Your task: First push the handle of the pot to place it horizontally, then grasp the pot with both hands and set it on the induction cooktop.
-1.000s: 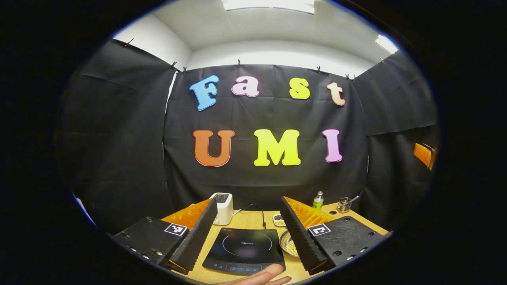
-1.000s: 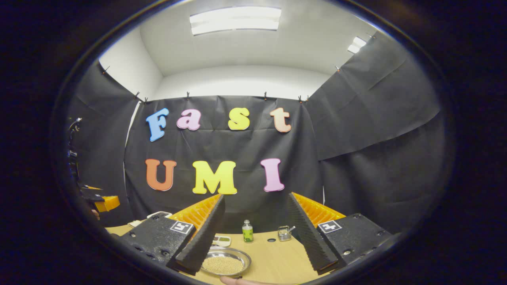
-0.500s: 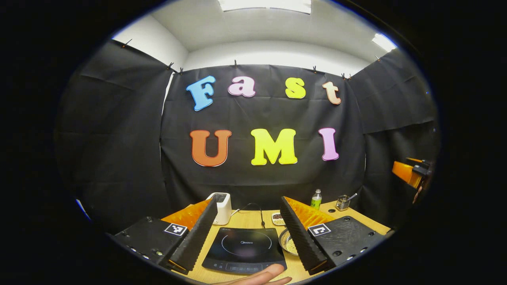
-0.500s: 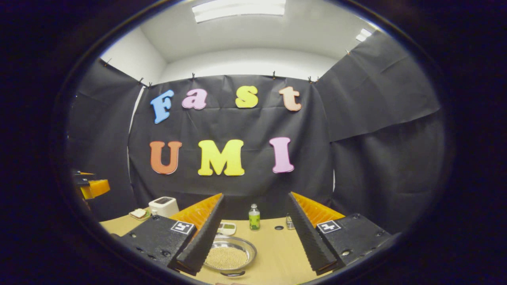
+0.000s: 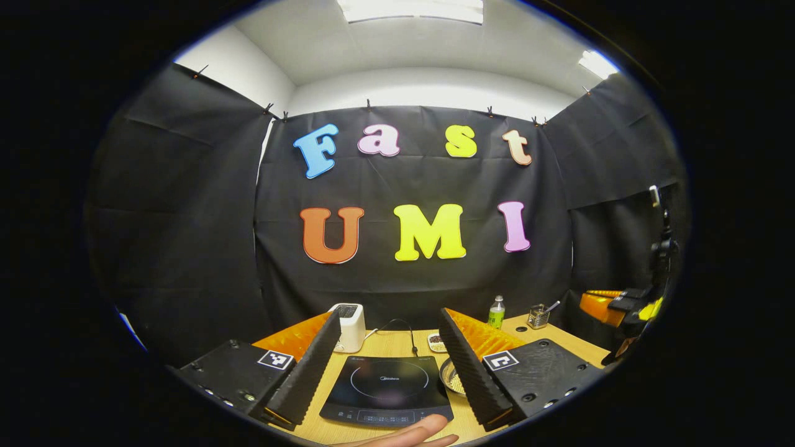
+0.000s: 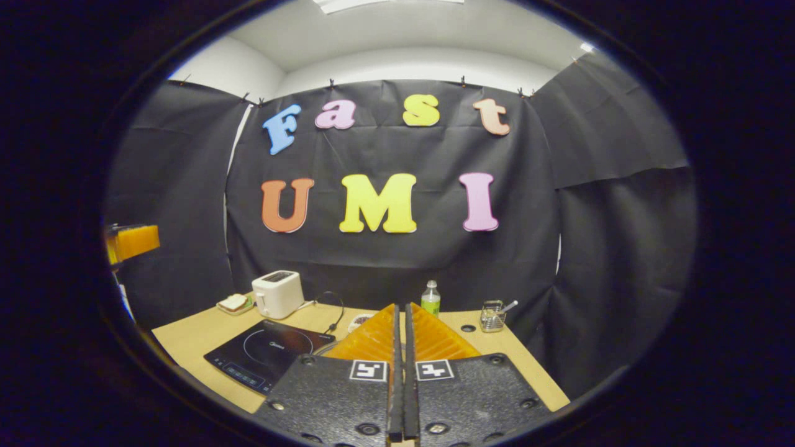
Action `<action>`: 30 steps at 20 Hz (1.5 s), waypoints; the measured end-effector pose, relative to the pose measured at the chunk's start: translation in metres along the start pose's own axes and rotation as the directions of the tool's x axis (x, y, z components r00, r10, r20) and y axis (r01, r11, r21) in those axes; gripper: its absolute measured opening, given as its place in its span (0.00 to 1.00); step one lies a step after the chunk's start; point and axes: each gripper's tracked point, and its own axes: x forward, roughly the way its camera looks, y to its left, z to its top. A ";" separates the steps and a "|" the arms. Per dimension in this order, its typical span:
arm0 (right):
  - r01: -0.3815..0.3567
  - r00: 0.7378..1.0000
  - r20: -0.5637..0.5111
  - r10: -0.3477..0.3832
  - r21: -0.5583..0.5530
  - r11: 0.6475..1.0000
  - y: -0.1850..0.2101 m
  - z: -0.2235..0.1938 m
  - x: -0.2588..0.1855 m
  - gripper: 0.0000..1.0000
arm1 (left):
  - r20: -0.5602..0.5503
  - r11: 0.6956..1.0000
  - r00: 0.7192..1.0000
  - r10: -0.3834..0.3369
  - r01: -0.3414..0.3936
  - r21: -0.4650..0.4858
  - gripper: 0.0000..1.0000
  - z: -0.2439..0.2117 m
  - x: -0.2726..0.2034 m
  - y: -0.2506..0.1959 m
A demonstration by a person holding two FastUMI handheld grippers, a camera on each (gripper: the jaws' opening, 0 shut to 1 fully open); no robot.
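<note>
Your left gripper (image 5: 388, 366) has its jaws spread wide, as they were half a second ago, and it hangs above the near edge of the wooden table (image 5: 391, 341) with the induction cooktop (image 5: 386, 390) framed between its fingers. A fingertip of your hand (image 5: 410, 434) shows at the near edge, as before. Your right gripper (image 6: 402, 372) has changed: its jaws, spread a moment ago, are now pressed together with nothing between them. In the left gripper view it has dropped lower at the far right. In the right gripper view the cooktop now lies near left. Beyond the cooktop, a white toaster (image 6: 277, 293) stands at the far left with a small dish (image 6: 235, 303) beside it. A green bottle (image 6: 429, 298) and a wire holder (image 6: 492, 316) stand far right. The pot is not in sight, so I cannot tell you where it is.
</note>
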 end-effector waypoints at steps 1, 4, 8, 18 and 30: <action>-0.022 0.999 -0.028 0.022 0.005 1.000 0.008 -0.014 0.006 0.01 | 0.001 1.000 1.000 0.001 -0.001 0.002 0.95 0.001 -0.003 0.001; -0.053 0.993 -0.103 0.057 0.034 0.998 0.022 -0.052 0.017 0.04 | 0.007 1.000 1.000 0.001 -0.001 0.005 0.95 -0.001 -0.007 0.001; -0.059 0.979 -0.193 0.060 0.009 0.998 0.032 -0.105 0.029 0.01 | -0.001 1.000 1.000 -0.008 0.008 -0.007 0.95 -0.011 -0.004 -0.001; -0.134 0.905 -0.402 0.141 0.045 0.990 0.058 -0.210 0.034 0.04 | -0.026 1.000 1.000 -0.016 0.016 0.008 0.95 -0.025 0.000 -0.001; -0.131 0.856 -0.498 0.138 0.050 0.990 0.049 -0.244 0.031 0.00 | -0.038 1.000 0.999 -0.022 0.022 0.007 0.95 -0.028 0.001 -0.002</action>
